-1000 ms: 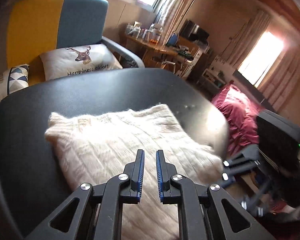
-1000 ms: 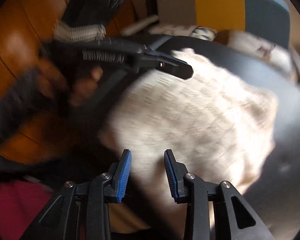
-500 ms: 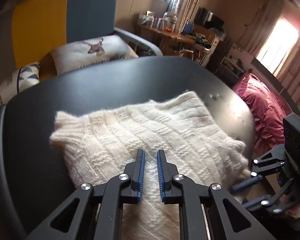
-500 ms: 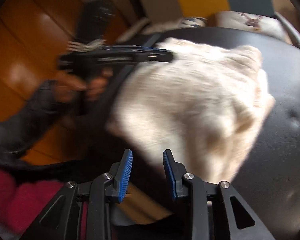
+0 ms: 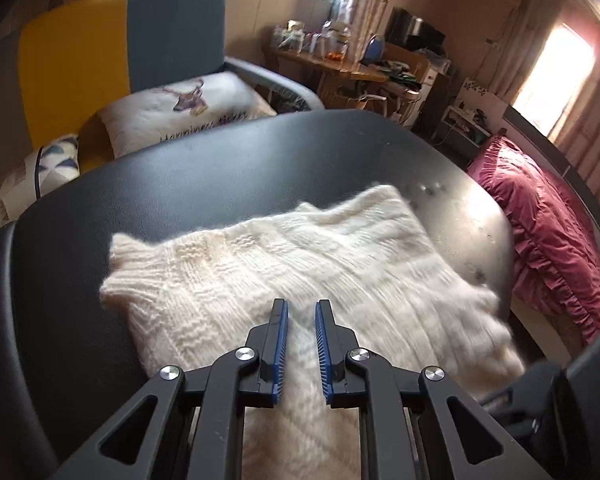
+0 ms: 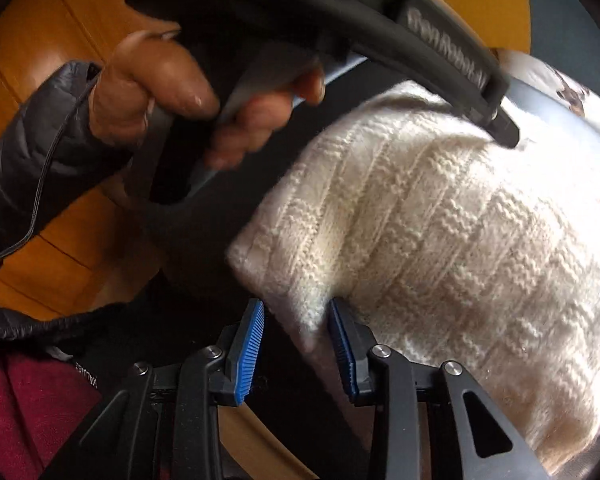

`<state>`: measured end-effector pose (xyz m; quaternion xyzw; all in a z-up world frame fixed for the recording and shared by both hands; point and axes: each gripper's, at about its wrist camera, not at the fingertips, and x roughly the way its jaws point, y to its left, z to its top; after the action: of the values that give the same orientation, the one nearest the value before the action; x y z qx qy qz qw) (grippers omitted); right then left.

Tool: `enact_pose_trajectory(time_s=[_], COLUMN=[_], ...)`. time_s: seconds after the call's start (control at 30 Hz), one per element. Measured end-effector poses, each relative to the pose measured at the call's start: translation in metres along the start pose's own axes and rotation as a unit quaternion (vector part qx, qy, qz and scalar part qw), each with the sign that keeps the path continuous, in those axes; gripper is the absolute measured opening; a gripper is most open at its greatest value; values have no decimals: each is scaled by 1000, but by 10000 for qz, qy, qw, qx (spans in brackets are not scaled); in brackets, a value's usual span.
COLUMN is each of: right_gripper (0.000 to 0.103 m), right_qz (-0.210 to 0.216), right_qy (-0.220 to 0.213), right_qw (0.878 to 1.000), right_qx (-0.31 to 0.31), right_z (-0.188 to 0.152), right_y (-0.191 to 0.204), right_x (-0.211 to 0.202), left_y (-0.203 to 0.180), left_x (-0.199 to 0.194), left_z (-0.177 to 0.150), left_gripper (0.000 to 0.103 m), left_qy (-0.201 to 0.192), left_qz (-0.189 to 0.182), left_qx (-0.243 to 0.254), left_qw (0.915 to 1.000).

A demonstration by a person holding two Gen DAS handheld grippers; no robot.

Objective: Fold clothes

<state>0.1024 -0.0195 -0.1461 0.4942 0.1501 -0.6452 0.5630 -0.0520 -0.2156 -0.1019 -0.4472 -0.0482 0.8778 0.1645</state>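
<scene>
A cream knitted sweater (image 5: 340, 256) lies folded on the black table (image 5: 220, 176). My left gripper (image 5: 300, 304) hovers over the sweater's near part, its blue pads a narrow gap apart with nothing between them. In the right wrist view the sweater (image 6: 440, 240) fills the right side, and its near corner pokes between the fingers of my right gripper (image 6: 296, 304), which stands open around it. The left gripper's black body (image 6: 500, 128) reaches over the sweater's far edge, held by a person's hand (image 6: 156, 84). The right gripper's body (image 5: 560, 400) shows blurred at the lower right.
A yellow and teal armchair (image 5: 100, 52) with a deer cushion (image 5: 180, 112) stands behind the table. A red bedspread (image 5: 548, 232) lies to the right, and a cluttered wooden desk (image 5: 340, 64) is at the back. Wooden floor (image 6: 40, 260) shows beside the table edge.
My right gripper has come in close to the sweater's near corner, which now sits between its fingers. The left gripper stays over the sweater with the same narrow gap.
</scene>
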Motion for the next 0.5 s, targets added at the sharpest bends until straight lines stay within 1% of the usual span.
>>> enact_pose_trajectory(time_s=[0.03,0.07,0.13,0.17,0.23,0.33,0.37,0.4,0.47,0.5], right_gripper=[35,35,35,35,35,36,39,41,41,41], right_qz=[125,380,721,727,706,172,95,12,-21,-34], right_qy=[-23,-72,-425,-653,-1106,-1387,-1453,-1457,-1495,-1516], right_qw=[9998,9987,9946,9919,9841,9767,9738,9727,9721,9719], right_qx=[156,334,616,810,1199,1630,1748,1804,1804,1802], right_z=[-1,-5,-19,-32,-59,-96,-108,-115,-115,-115], right_y=[-5,-9,-18,-24,-38,-58,-64,-71,-74,-75], right_x=[-4,-13,-45,-64,-101,-134,-142,-143,-143,-143], left_y=[1,-2,-8,-11,-13,-8,-6,-4,-1,-3], left_x=[6,8,11,13,15,15,15,15,15,15], left_z=[0,-1,-3,-4,-6,-5,-5,-5,-5,-4], left_gripper=[16,16,16,16,17,17,17,17,17,17], left_qy=[69,35,-45,-86,-124,-110,-105,-100,-91,-85], left_qz=[-18,9,67,97,104,27,2,-23,-74,-29], left_qx=[-28,8,86,126,129,8,-32,-72,-153,-108], left_qw=[10000,10000,9999,9998,9998,9999,9999,9999,9998,9999])
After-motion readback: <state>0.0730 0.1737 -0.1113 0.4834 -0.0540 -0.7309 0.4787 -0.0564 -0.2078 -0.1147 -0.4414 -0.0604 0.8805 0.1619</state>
